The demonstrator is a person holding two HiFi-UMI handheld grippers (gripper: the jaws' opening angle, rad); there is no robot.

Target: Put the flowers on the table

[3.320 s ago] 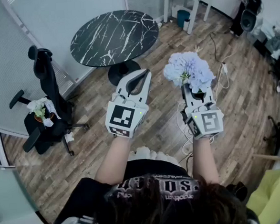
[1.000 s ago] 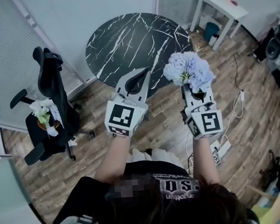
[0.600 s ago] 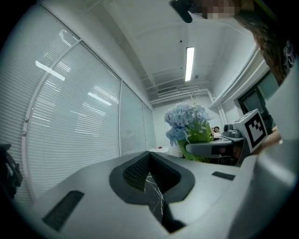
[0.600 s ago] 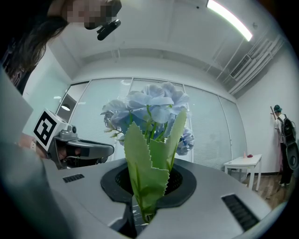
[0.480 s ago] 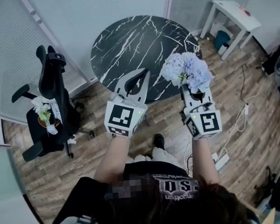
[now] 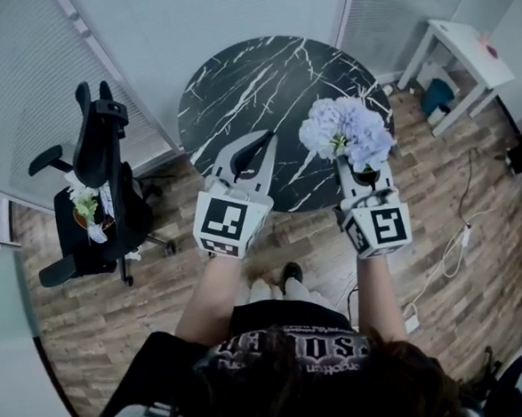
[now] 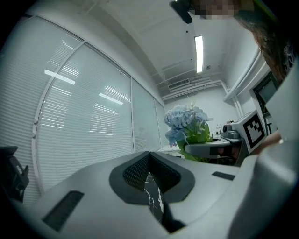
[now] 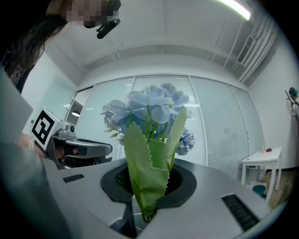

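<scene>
The flowers (image 6: 347,133) are clamped at the stems in the right gripper (image 6: 358,171), above the near edge of the counter (image 6: 234,80); the left gripper (image 6: 265,140) is closed on nothing. They should be kept upright and lowered further inward before release

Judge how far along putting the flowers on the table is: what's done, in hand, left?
Done: the flowers are picked up, clamped in the right tool. In hand: they are held up at the table's near edge; the left tool is shut and empty. Left: set them down on the table and let go.
</scene>
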